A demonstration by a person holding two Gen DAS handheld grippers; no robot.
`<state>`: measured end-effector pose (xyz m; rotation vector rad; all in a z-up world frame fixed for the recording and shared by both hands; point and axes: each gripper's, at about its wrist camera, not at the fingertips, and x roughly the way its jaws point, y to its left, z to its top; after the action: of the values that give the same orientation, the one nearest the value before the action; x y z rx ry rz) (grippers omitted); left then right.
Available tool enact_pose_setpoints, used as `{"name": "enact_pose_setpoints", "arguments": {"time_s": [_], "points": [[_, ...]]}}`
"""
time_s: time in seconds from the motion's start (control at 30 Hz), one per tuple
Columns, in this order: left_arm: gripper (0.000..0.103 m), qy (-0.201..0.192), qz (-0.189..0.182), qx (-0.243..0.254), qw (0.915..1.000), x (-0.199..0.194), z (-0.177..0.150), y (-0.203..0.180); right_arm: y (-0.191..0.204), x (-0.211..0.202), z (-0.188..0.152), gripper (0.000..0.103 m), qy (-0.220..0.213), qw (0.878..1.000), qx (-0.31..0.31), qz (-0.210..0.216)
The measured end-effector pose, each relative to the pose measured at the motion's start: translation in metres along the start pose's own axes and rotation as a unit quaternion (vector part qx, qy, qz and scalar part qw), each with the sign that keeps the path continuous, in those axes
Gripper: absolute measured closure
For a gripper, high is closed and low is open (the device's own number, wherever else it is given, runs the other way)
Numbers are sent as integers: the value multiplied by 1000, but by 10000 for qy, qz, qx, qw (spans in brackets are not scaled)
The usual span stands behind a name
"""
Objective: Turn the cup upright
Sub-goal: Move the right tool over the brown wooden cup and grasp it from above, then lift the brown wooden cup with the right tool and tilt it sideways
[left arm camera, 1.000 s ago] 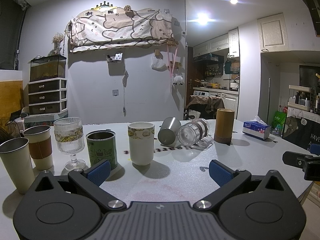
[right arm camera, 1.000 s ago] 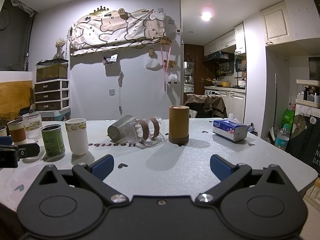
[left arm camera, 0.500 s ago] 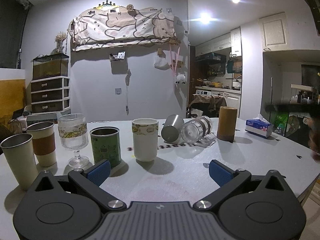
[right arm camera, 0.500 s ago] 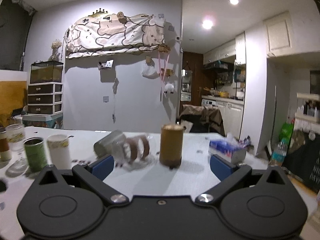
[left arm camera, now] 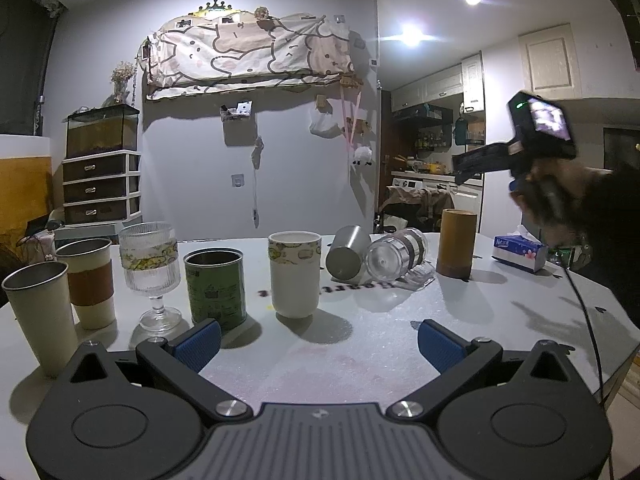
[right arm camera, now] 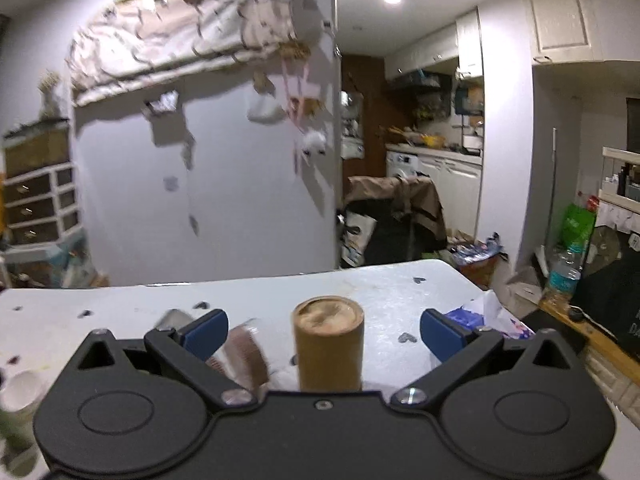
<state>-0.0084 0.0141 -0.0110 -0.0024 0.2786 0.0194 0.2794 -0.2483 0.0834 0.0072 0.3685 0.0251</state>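
A steel cup (left arm camera: 347,253) and a clear glass cup with brown bands (left arm camera: 397,253) lie on their sides at the table's middle back. A brown bamboo cup (left arm camera: 457,243) stands bottom-up to their right. My left gripper (left arm camera: 318,343) is open and empty, low over the near table. My right gripper (right arm camera: 324,330) is open and empty, raised above the bamboo cup (right arm camera: 328,346), which shows between its fingers; the banded glass (right arm camera: 244,354) lies left of it. The right gripper also shows in the left wrist view (left arm camera: 476,162), high at the right.
Several upright cups stand in a row at left: a white mug (left arm camera: 295,273), a green tin (left arm camera: 215,286), a ribbed goblet (left arm camera: 151,268), two tumblers (left arm camera: 38,294). A tissue box (left arm camera: 519,253) sits at the right edge of the white table (left arm camera: 500,304).
My right gripper rose off the table and moved forward, now high over the bamboo cup and tilted down. My left gripper has barely moved. The cups are unmoved.
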Motion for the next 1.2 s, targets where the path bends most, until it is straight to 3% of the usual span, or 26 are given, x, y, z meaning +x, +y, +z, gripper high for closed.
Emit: {"name": "enact_pose_setpoints", "arguments": {"time_s": [0.27,0.47,0.6,0.67,0.83,0.93,1.2], "points": [[0,132,258,-139,9995,6,-8,22,-3,78,-5,8,557,9970,519,-147],[0,176,330,-223,9991,9,-9,29,-3,106,-12,13,654,9947,748,-253],[0,189,307,-201,9991,8,-10,29,-1,116,-11,32,679,9954,633,-217],[0,174,293,-235,9991,8,-9,30,3,116,-13,33,696,9963,408,-304],[0,186,195,-317,9991,9,-9,30,8,88,-15,33,737,9971,119,-139],[0,191,118,-330,9992,8,-10,27,13,49,-23,33,639,9976,-269,87],[0,222,-56,-377,9990,8,-11,21,25,-70,-55,33,417,9879,-739,1300]]}}
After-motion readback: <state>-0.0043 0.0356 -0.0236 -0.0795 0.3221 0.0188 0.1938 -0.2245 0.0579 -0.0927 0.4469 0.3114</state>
